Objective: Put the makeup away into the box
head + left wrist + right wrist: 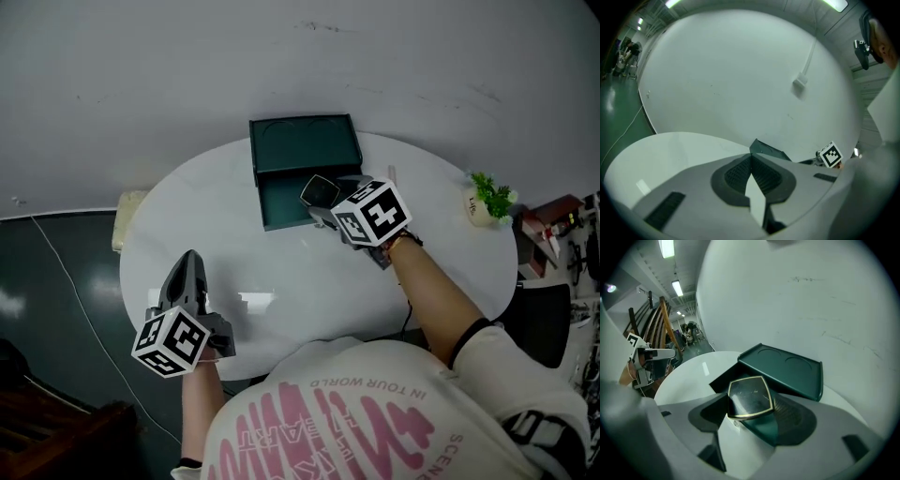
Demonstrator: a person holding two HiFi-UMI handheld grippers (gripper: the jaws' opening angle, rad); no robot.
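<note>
A dark green box [292, 185] stands open at the far middle of the white oval table [197, 216], its lid [304, 142] tipped back. My right gripper [323, 193] is shut on a dark makeup compact [320, 190] with a gold rim, held at the tray's right front corner. In the right gripper view the compact [749, 397] sits between the jaws of that gripper [751, 405], just before the box [723, 377] and its lid [783, 367]. My left gripper [190, 261] hovers over the table's near left edge, shut and empty; its tips [751, 158] meet in the left gripper view.
A small potted plant [487, 200] stands at the table's right end. A beige pad [129, 217] lies off the left edge, with a thin cable [70, 281] on the dark floor. Red clutter [551, 221] is at the far right.
</note>
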